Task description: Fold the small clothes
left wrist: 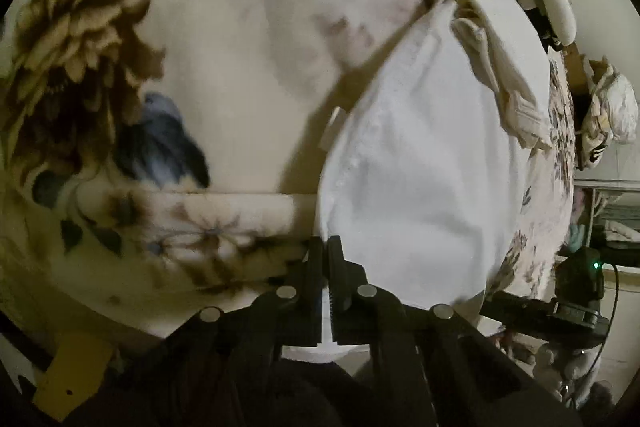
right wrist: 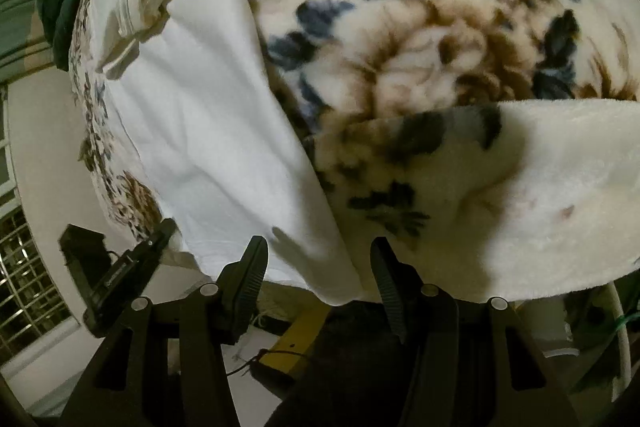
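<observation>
Here your white garment (left wrist: 420,155) lies flat on the flowered blanket (left wrist: 224,47). It looks light, soft and limp; take it by a hemmed corner. Your left tongs (left wrist: 326,247) are closed at its near edge, perhaps pinching it. Your right tongs (right wrist: 318,259) stand open, empty, over its corner.

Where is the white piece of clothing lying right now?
The white garment lies spread on the floral blanket, right of centre in the left wrist view and left of centre in the right wrist view, directly ahead of both grippers.
</observation>
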Demonstrator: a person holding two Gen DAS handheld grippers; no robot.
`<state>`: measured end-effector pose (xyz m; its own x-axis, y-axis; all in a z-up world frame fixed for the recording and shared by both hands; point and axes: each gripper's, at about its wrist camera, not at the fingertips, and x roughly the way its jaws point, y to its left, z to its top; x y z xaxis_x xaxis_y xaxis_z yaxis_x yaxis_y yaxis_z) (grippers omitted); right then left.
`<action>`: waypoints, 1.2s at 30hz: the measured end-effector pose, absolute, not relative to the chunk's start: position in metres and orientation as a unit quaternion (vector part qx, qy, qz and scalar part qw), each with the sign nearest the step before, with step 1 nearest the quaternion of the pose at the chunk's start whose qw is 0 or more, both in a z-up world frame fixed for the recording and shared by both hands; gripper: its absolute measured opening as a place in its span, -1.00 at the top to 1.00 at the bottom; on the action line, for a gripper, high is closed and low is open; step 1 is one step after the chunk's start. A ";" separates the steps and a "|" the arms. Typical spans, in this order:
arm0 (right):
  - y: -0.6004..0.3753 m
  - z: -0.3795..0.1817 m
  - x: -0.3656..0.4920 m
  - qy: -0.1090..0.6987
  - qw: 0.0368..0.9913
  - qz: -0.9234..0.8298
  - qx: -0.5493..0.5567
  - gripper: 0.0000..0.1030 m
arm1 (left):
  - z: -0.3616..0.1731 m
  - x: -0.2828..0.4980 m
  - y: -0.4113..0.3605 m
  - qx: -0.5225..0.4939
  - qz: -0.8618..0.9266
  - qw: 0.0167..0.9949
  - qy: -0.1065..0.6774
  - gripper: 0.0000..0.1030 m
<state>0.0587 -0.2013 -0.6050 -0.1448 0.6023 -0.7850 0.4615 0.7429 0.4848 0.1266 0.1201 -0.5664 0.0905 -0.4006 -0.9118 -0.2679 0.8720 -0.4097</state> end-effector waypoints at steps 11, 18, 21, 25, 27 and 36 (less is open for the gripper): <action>-0.211 -0.580 0.057 0.735 0.589 0.024 0.335 1.00 | -0.529 0.105 0.131 -0.327 -0.035 0.696 0.638 0.99; -0.214 -0.594 0.055 0.757 0.551 0.076 0.344 0.31 | -0.529 0.105 0.125 -0.328 -0.038 0.697 0.637 0.99; -0.198 -0.607 0.053 0.766 0.534 0.079 0.350 0.27 | -0.527 0.102 0.126 -0.335 -0.040 0.694 0.636 0.99; -0.192 -0.607 0.048 0.759 0.560 0.039 0.329 0.96 | -0.524 0.099 0.131 -0.355 -0.038 0.686 0.634 0.99; -0.198 -0.598 0.045 0.752 0.568 0.021 0.334 0.97 | -0.524 0.097 0.133 -0.364 -0.038 0.682 0.633 0.99; -0.220 -0.578 0.054 0.767 0.583 -0.002 0.268 0.97 | -0.559 0.087 0.115 -0.322 -0.041 0.666 0.672 0.99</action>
<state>0.0536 -0.2202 -0.5785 -0.1762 0.4082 -0.8957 0.4132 0.8566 0.3091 0.0868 0.1155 -0.5589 0.0945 -0.4865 -0.8685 -0.3777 0.7897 -0.4834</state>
